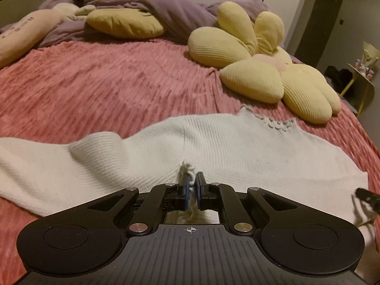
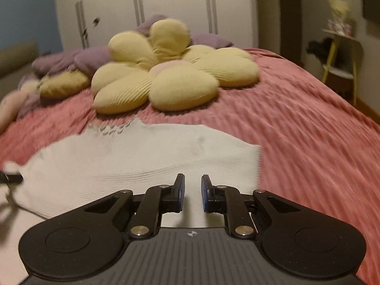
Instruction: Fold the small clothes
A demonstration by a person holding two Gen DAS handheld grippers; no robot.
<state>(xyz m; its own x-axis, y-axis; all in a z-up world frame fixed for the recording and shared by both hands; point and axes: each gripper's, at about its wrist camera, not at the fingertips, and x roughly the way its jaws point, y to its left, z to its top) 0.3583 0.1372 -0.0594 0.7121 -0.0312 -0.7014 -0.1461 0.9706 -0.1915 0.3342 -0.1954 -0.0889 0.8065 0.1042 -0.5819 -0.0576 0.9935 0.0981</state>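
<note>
Ahead, sweater [image 1: 213, 147] pinched by left tongs [image 1: 192, 185]

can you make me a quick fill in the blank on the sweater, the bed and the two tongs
1. The white knit sweater lies spread on a ____ bedspread.
2. The left tongs are shut on a pinch of the ____.
3. The right tongs hover over the sweater with their jaws ____, nothing between them.
4. Beyond the sweater lies a yellow cushion shaped like a ____.

Missing words: pink; sweater; open; flower
</note>
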